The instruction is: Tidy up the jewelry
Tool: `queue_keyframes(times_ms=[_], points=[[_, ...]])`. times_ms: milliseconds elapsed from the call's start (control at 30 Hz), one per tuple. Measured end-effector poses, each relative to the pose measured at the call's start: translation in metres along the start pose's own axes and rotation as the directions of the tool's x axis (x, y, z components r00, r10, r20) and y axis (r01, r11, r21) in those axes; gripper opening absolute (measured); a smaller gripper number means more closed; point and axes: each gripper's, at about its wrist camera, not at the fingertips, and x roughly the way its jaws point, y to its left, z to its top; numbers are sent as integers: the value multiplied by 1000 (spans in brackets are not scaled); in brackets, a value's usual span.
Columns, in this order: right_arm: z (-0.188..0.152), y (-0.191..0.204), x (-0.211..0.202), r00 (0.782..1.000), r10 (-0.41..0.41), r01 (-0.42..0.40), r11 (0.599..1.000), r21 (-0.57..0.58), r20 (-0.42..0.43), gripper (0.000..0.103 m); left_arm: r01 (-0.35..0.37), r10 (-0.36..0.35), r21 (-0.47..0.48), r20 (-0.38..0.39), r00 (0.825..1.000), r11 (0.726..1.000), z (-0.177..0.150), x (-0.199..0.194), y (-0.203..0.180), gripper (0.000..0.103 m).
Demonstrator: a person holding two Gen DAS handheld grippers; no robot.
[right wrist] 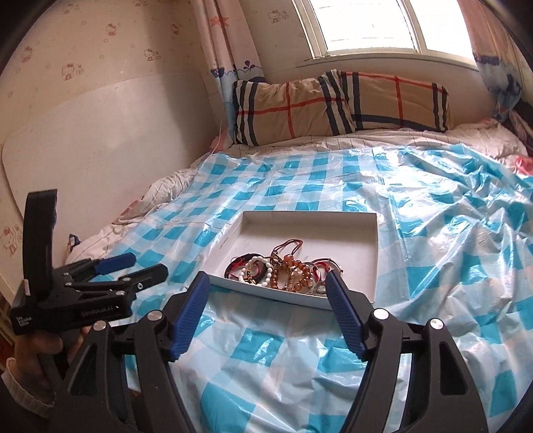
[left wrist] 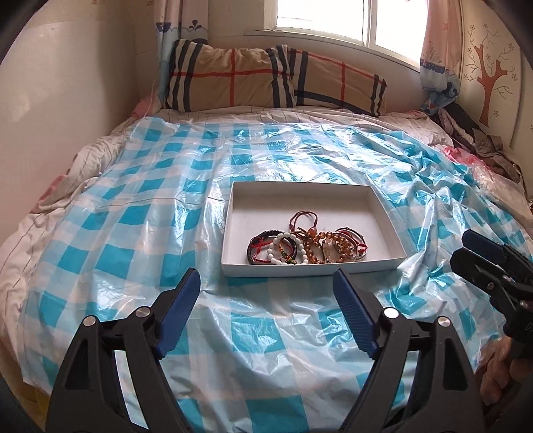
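1. The left gripper (left wrist: 266, 283) hovered above the near part of the bed, short of the tray. Its blue-padded jaws stood wide apart and held nothing.
2. A crinkled blue-and-white checked plastic sheet (left wrist: 140, 213) covered the bed (left wrist: 83, 160) under both tools.
3. A shallow white rectangular cardboard tray (left wrist: 233, 229) lay flat on the sheet, ahead of the left gripper.
4. A tangled heap of bead bracelets and cord bands (left wrist: 306, 246) rested inside the tray, against its near wall. A white bead bracelet (left wrist: 286, 249) lay towards the left of the heap; amber bead strands (left wrist: 329, 239) lay towards the right. The far half of the tray floor was bare.
5. The right gripper (right wrist: 268, 283) hovered just short of the tray's near corner. Its jaws stood wide apart and held nothing.
6. A tan plaid pillow (left wrist: 233, 76) lay at the head of the bed, below the window (left wrist: 333, 16).
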Motion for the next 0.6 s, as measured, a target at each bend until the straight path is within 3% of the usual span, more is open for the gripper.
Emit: queue_keyframes(times_ms=[267, 467, 600], points=[[-29, 21, -59, 997, -73, 74, 980, -187, 12, 81, -47, 41, 96, 65, 997, 994, -13, -73, -7, 86], [-67, 34, -116, 996, -83, 86, 989, -117, 30, 92, -32, 27, 63, 77, 997, 997, -43, -126, -8, 89], [-92, 52, -146, 990, -136, 138, 989, -60, 28, 95, -28, 25, 61, 60, 998, 998, -71, -149, -11, 90]])
